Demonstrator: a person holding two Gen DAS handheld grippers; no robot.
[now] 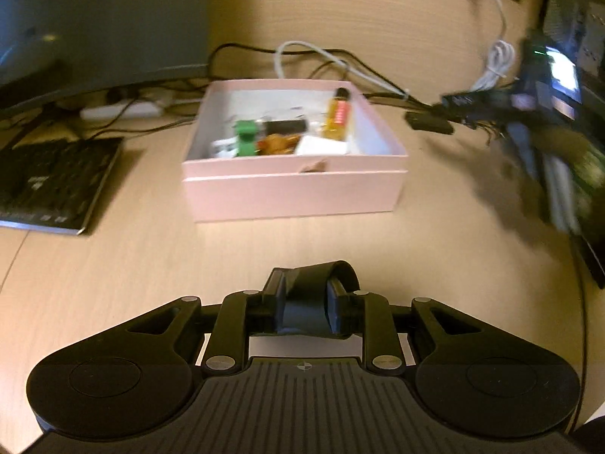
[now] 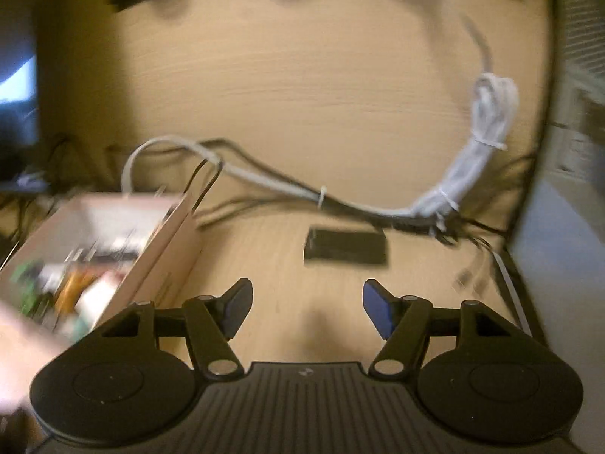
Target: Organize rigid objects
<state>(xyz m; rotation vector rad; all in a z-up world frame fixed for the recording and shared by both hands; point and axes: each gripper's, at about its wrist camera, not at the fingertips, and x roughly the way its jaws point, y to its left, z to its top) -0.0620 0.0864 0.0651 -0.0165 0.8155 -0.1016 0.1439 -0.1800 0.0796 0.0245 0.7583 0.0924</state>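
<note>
Black tape roll (image 1: 308,302) sits clamped between the pads of the left tool (image 1: 305,304), its loose end curling up over the right pad; the tool hangs above the bare wooden counter (image 1: 151,265), short of the pink box (image 1: 295,189). That box stands open ahead of it, well apart from the tool, and holds a jumble of small things: a green block (image 1: 247,138), a dark cylinder (image 1: 285,126) just beside it, an amber bottle (image 1: 337,115) with a black cap leaning against the right wall, a white flat piece (image 1: 321,147) near the front, and something orange-brown (image 1: 278,143) between the green block and the white piece. A dark book (image 1: 56,185) lies on the counter left of the box, under the edge of a monitor (image 1: 102,19).

The right tool (image 2: 307,310) has its blue-padded fingers (image 2: 380,312) spread wide with nothing between them, low over the counter. Ahead of it lies a small black rectangular object (image 2: 346,246), apart from the fingers. Beyond that, a bundled white cable (image 2: 476,151) and several black wires (image 2: 264,174) trail across the counter behind the box, whose blurred corner shows at the left of the right wrist view. In the left wrist view the right tool appears only as a dark blur at the right.
</note>
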